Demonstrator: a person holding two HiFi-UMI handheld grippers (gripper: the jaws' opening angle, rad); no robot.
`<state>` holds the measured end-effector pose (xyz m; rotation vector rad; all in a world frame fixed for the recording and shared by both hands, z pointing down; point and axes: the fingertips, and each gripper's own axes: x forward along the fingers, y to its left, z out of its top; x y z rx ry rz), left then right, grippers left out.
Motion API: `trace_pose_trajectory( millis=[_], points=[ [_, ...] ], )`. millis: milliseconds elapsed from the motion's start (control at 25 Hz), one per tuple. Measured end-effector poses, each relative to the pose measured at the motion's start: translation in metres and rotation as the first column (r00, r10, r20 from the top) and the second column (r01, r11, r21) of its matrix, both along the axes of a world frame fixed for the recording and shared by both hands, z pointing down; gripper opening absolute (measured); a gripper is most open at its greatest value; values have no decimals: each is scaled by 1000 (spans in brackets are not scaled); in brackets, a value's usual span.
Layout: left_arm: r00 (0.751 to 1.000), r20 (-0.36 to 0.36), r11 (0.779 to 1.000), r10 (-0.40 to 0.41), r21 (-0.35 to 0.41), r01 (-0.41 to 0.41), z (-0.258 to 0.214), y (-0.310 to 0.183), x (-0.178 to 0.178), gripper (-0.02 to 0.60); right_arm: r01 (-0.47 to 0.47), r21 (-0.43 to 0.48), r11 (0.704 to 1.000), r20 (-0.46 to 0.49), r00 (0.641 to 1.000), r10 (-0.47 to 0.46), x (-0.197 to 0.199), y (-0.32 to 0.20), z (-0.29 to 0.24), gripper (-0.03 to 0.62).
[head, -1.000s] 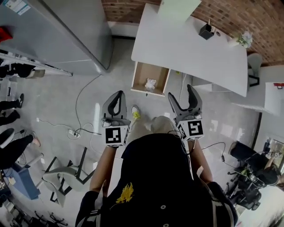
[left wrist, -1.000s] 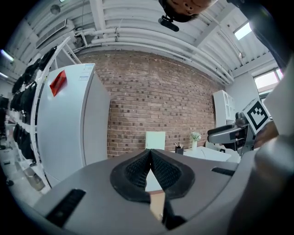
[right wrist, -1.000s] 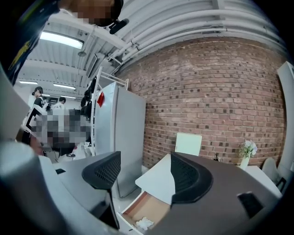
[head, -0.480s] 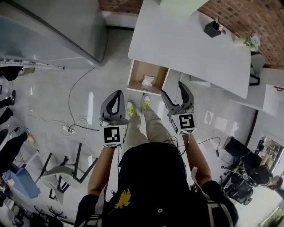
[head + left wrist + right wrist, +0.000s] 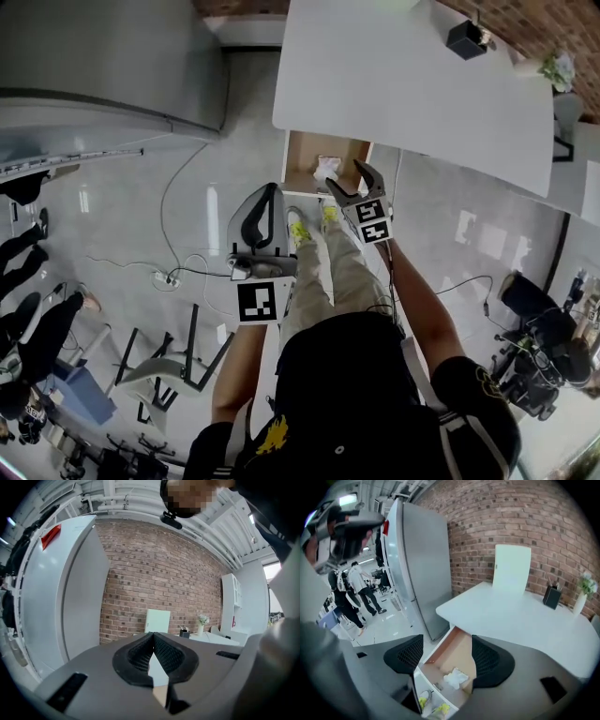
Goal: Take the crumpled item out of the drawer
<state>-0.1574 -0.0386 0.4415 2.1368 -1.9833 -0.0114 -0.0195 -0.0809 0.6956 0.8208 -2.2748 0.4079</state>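
Observation:
A white crumpled item (image 5: 326,168) lies in the open wooden drawer (image 5: 302,161) under the white table (image 5: 422,89). My right gripper (image 5: 344,174) is stretched forward over the drawer's front right corner, open and empty. In the right gripper view, my right gripper (image 5: 447,660) frames the drawer (image 5: 457,651), and the crumpled item (image 5: 454,678) lies below and between its pads. My left gripper (image 5: 270,190) hangs back, left of the drawer, above the floor. In the left gripper view, my left gripper (image 5: 153,635) is shut on nothing, facing a brick wall.
A tall grey cabinet (image 5: 112,56) stands left of the table. On the table are a black pen holder (image 5: 466,39) and a small plant (image 5: 558,67). A cable and power strip (image 5: 164,278) lie on the floor. A chair (image 5: 159,370) and bystanders (image 5: 28,319) are at the left.
The person has stepped closer to the drawer. My right gripper has reached forward from beside the body to over the drawer's front. My left gripper stayed back, still shut.

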Motion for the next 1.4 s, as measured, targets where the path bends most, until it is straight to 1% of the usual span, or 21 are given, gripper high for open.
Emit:
trace_pose_trajectory(
  millis=[160,280,360,480,640,760,800,840,880,920,960,1000,1040,1120,1240,1400],
  points=[
    [1000,21,1000,13,-8,-13,10,-19,0,18,-11,-151,988,-108,994,-5,-3,-9,105,345],
    [999,31,999,33,-38,-32,31,-27,6,18,-25,-249,968,-195,980,-25,7,-10,180,345],
    [998,35,997,49,-57,-47,47,-28,11,18,-55,-300,952,-246,969,-22,17,-11,224,345],
    [997,49,994,67,-86,-63,76,-28,16,17,-79,-334,939,-296,955,-25,23,-14,274,345],
    [996,52,990,74,-127,-67,110,-24,23,18,-49,-355,933,-328,942,-76,24,-15,317,345],
    [996,36,986,76,-151,-70,125,-19,28,18,-56,-396,917,-392,913,-114,32,-9,344,342],
    [996,35,986,77,-154,-71,127,-17,30,18,-70,-399,914,-417,902,-113,36,-8,350,326],
    [996,36,985,80,-156,-73,128,-16,31,18,-77,-399,914,-435,893,-115,39,-7,354,278],
    [996,38,984,82,-160,-75,129,-15,32,17,-72,-399,914,-443,888,-123,40,-6,356,168],
    [996,38,984,83,-163,-76,128,-15,33,18,-58,-401,914,-443,886,-138,39,-5,354,148],
    [996,38,983,83,-165,-76,127,-15,33,17,-43,-407,912,-438,886,-153,37,-4,351,96],
    [996,37,984,82,-164,-75,125,-15,34,18,-35,-413,910,-429,889,-161,35,-1,347,62],
    [996,37,984,82,-162,-75,121,-15,35,18,-37,-418,907,-417,895,-155,34,2,341,53],
    [996,40,986,84,-148,-78,110,-15,37,17,-62,-414,908,-386,916,-113,34,5,323,44],
    [994,46,989,94,-117,-88,87,-15,41,18,-70,-350,934,-327,944,-52,31,2,275,41],
    [993,59,990,107,-94,-101,49,-15,44,18,-43,-257,966,-250,968,-24,28,-2,184,39]
  ],
)
